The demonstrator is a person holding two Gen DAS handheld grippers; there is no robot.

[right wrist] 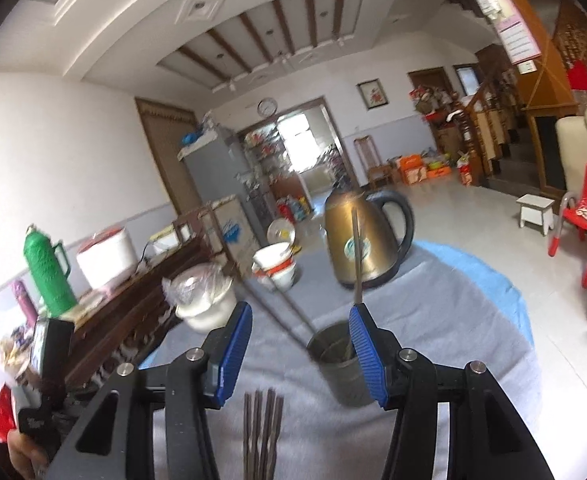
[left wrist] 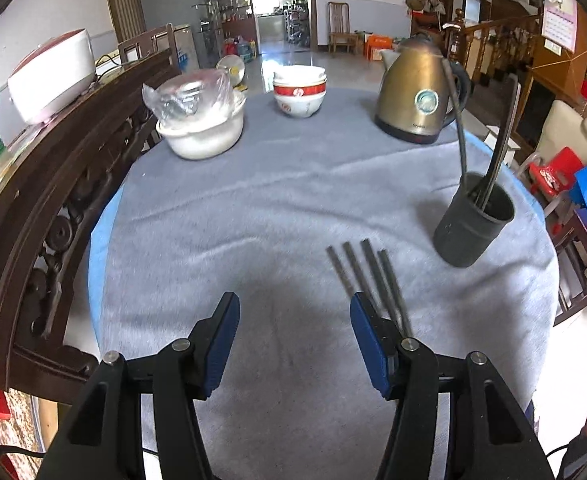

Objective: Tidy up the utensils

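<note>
Several dark chopsticks point(left wrist: 367, 280) lie side by side on the grey cloth, just right of my open left gripper point(left wrist: 293, 320), whose right finger overlaps their near ends. A dark cup point(left wrist: 473, 220) at the right holds two long dark utensils point(left wrist: 459, 128) that lean out of it. My right gripper point(right wrist: 299, 328) is open and empty, raised above the table. Below it stands the cup point(right wrist: 339, 364) with its utensils point(right wrist: 358, 256), and the chopsticks point(right wrist: 262, 428) lie near its base.
On the table stand a gold kettle point(left wrist: 415, 96), stacked red-and-white bowls point(left wrist: 299, 90) and a white bowl with a plastic-wrapped lid point(left wrist: 201, 120). A carved wooden sideboard point(left wrist: 53, 216) runs along the left with a rice cooker point(left wrist: 51, 76) and a green flask point(right wrist: 49, 272).
</note>
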